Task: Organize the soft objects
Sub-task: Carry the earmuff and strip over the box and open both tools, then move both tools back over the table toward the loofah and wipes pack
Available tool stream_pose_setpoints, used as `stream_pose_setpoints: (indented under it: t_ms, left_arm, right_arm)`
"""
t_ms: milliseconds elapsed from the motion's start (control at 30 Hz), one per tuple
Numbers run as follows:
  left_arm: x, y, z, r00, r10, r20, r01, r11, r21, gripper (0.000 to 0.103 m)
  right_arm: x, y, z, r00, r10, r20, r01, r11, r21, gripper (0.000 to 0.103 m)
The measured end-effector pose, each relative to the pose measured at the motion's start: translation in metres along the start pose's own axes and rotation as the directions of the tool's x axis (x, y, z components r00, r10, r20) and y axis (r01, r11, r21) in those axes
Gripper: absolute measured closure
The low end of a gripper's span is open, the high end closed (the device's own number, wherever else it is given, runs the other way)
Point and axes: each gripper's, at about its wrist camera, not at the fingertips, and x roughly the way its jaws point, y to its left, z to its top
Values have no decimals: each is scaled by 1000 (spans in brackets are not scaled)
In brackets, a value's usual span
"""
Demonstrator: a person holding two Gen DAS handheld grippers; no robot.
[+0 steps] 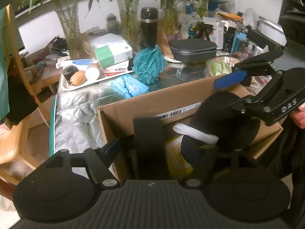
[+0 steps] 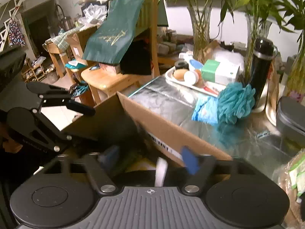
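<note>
An open cardboard box (image 1: 171, 99) stands on the foil-covered table; it also shows in the right wrist view (image 2: 162, 126). Inside it lie a black soft item with a white band (image 1: 219, 126) and a yellow packet (image 1: 177, 156). My left gripper (image 1: 152, 147) is open over the box, a black strap between its fingers. My right gripper (image 2: 150, 160) is open above the box, and it also shows in the left wrist view (image 1: 234, 80) over the black item. A teal bath pouf (image 1: 149, 64) and a blue packet (image 1: 129, 85) lie on the table behind the box.
A white tray (image 1: 83, 80) with small items, a green-white box (image 1: 112, 54), a black flask (image 1: 148, 28), a grey case (image 1: 192, 49) and plant vases crowd the back. A wooden chair with a green bag (image 2: 116, 36) stands left of the table.
</note>
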Motion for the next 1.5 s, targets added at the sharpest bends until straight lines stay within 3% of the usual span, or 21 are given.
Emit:
stream_pose_setpoints:
  t_ms: [100,433,733,933,1300,1500]
  left_arm:
    - [-4,3,-1,1000,-19,11,20,999,-40,32]
    - [-19,15,3,995,-11,96,23,991,-129,32]
    - [-9,37,14,993,28,111,-7,983,-181,32]
    - [0,50,21,989,3,149,28,978,-206,32]
    - [38,64,51,983,75,165,-47,985,-169,32]
    - [57,76,65,980,89,179,-52,978,-202,32]
  right_arm:
    - [-1,-4,2,999,-34,24,34,999,15,10]
    - [-9,-23,5,981,-161,105,151,984,95,4]
    - [-5,-44,2,961,-261,94,241,954,180,2]
    - [-7,-58,1,937,-337,93,306,920,245,0]
    - [-4,-89,-5,888,-458,37,414,832,369,0]
    - [0,-96,-4,868,-495,41,448,816,365,0]
